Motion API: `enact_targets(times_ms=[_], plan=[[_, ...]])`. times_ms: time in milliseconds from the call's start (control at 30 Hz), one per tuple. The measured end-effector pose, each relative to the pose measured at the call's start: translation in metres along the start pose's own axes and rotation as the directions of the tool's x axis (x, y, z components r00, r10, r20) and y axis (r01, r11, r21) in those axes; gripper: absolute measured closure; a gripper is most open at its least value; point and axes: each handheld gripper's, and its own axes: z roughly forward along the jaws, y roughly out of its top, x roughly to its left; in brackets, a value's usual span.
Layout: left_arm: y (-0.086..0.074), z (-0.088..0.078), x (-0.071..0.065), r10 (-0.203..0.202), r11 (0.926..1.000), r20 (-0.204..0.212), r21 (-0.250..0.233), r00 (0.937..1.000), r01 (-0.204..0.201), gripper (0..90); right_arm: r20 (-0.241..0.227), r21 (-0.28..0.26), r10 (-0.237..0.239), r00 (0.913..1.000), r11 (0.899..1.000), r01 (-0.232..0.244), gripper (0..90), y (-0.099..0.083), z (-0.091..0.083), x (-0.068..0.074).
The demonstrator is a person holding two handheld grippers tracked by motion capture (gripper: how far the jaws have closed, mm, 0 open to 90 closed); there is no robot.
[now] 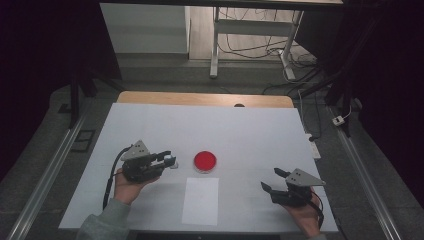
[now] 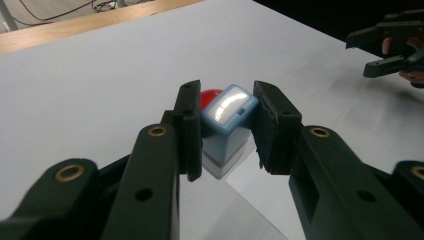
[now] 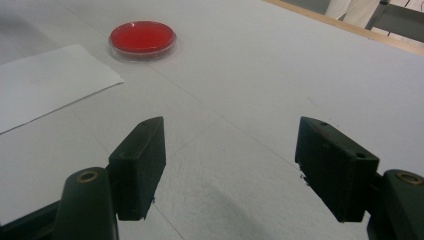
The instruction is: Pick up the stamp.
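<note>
Nearest the person, a plain white sheet of paper (image 1: pixel 200 200) lies flat on the tabletop (image 1: pixel 250 135), thin and matte, its long side running away from the near edge. To its right, the right tool (image 1: pixel 274 181) rests low over the tabletop in the person's right hand (image 1: pixel 302 215); its two black jaws stand wide apart with nothing between them, and the pads look blocky and dull, with rough edges. To the left of the sheet, the left hand (image 1: pixel 127 186) carries the left tool (image 1: pixel 171 160), whose jaws are clamped on a small stamp (image 2: pixel 227 127).

The stamp is a squarish block with rounded corners: pale blue plastic body, a glossy, light-catching top panel, and a lighter base below. It is tilted between the pads and sits just left of the red dish, just above the bare tabletop.

Just beyond the sheet's far edge stands a round, shallow dish (image 1: pixel 205 161) with a clear rim and a smooth, bright red inside. In the left gripper view it is mostly hidden behind the stamp. Nothing lies between the stamp and the dish.

The tabletop is covered in smooth white sheeting with faint seams, and a strip of light wood (image 1: pixel 205 98) shows along its far edge. Beyond it are a grey floor (image 1: pixel 165 75), white frame legs (image 1: pixel 215 45) and loose cables (image 1: pixel 250 47).
</note>
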Motion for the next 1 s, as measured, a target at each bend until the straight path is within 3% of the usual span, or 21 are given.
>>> enact_targets(times_ms=[500, 1000], plan=[[0.012, 0.020, -0.017, 0.029, 0.9996, 0.052, 0.004, 0.9982, -0.029, 66.4, -0.001, -0.008, -0.007, 1.0000, 1.000, 0.007, 29.3, 0.000, 0.000, 0.001], [0.021, 0.047, -0.039, 0.063, 0.9974, 0.121, 0.026, 0.9907, -0.067, 66.4, 0.000, -0.010, -0.008, 1.0000, 1.000, 0.008, 29.8, 0.000, -0.001, 0.001]])
